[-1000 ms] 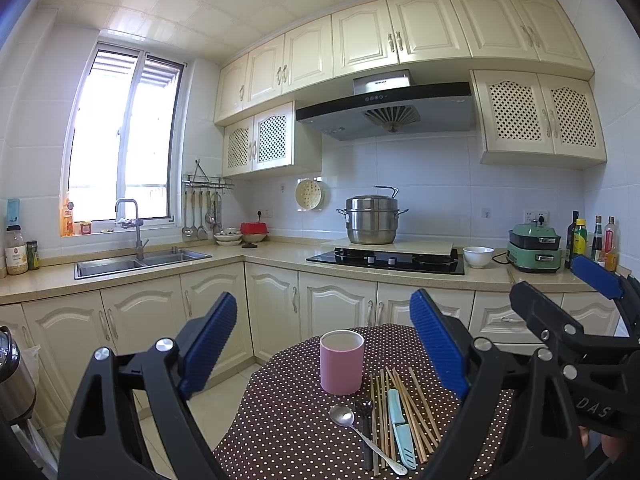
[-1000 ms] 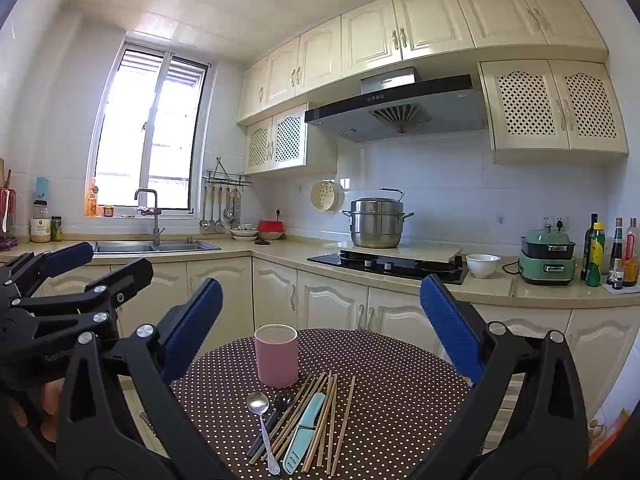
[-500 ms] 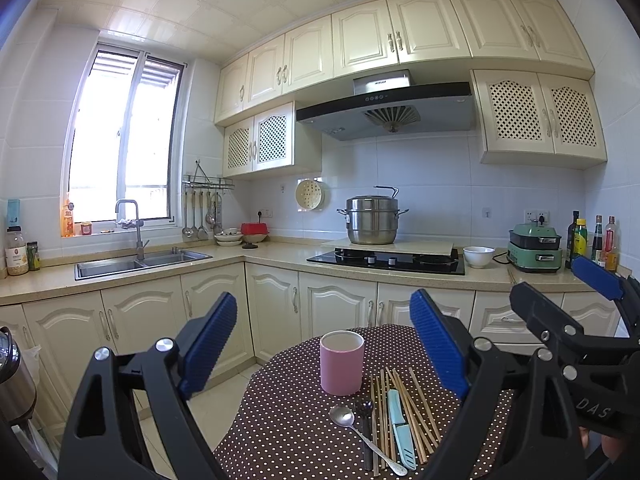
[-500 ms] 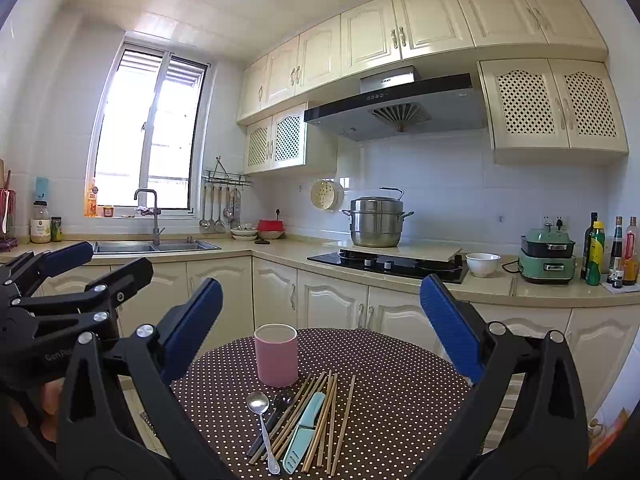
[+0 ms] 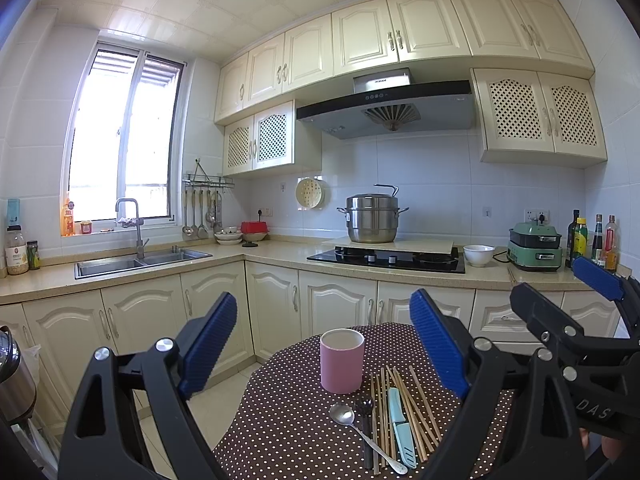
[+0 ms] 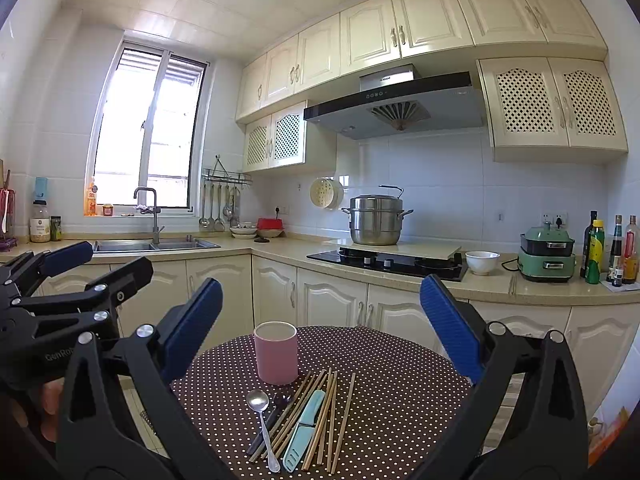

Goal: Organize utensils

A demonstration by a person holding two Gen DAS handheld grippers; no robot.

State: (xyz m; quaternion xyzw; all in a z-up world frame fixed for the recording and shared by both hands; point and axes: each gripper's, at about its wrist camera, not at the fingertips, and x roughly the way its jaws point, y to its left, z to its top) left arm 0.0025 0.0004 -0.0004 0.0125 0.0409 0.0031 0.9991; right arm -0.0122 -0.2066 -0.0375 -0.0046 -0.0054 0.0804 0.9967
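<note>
A pink cup (image 5: 342,361) (image 6: 276,353) stands upright on a round table with a brown polka-dot cloth (image 5: 288,420) (image 6: 392,392). In front of it lie a silver spoon (image 5: 344,416) (image 6: 258,402), a black utensil (image 5: 365,408) (image 6: 280,394), several wooden chopsticks (image 5: 416,404) (image 6: 332,412) and a light blue knife (image 5: 398,420) (image 6: 306,424). My left gripper (image 5: 322,344) is open and empty, held above the table before the cup. My right gripper (image 6: 322,326) is open and empty, also above the table. Each gripper shows at the edge of the other's view.
Cream cabinets and a counter run behind the table, with a sink (image 5: 136,260), a hob with a steel pot (image 5: 372,218), a white bowl (image 5: 478,254), a green appliance (image 5: 534,246) and bottles (image 5: 592,236). A metal kettle (image 5: 12,376) stands at far left.
</note>
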